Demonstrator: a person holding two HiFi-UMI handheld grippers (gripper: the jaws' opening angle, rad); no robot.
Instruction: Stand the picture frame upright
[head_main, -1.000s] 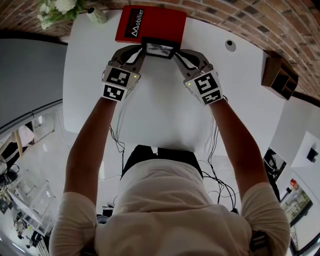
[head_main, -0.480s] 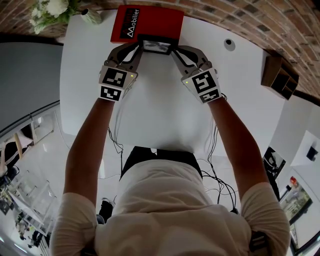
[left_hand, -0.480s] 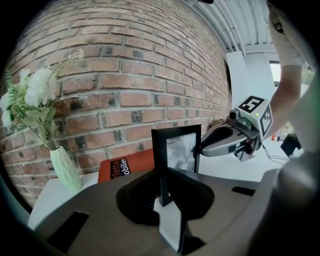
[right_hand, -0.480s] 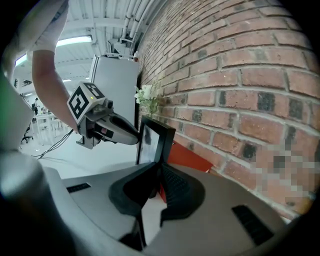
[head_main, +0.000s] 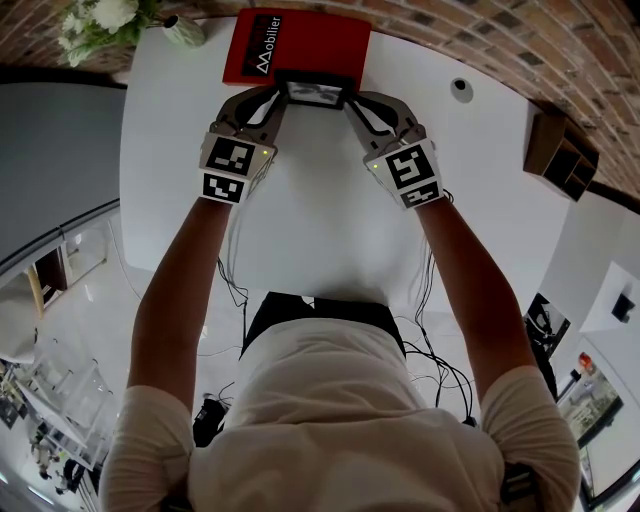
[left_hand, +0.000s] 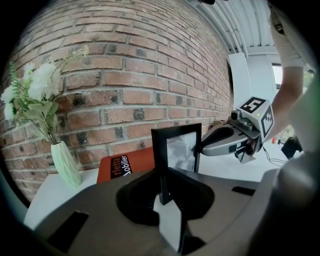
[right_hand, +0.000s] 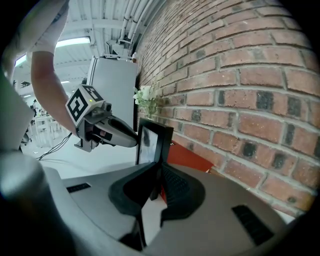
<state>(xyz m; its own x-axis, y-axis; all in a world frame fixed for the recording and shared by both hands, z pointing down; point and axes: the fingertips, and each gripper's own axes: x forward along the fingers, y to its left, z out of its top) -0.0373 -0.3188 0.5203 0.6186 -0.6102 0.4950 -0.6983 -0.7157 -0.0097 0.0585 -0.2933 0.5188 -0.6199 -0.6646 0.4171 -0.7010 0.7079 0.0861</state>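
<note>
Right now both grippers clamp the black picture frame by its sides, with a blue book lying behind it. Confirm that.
Wrong colour: the book is red, not blue, as the head view shows. The left gripper and right gripper do each clamp a side of the black picture frame, the book lying behind it.
</note>
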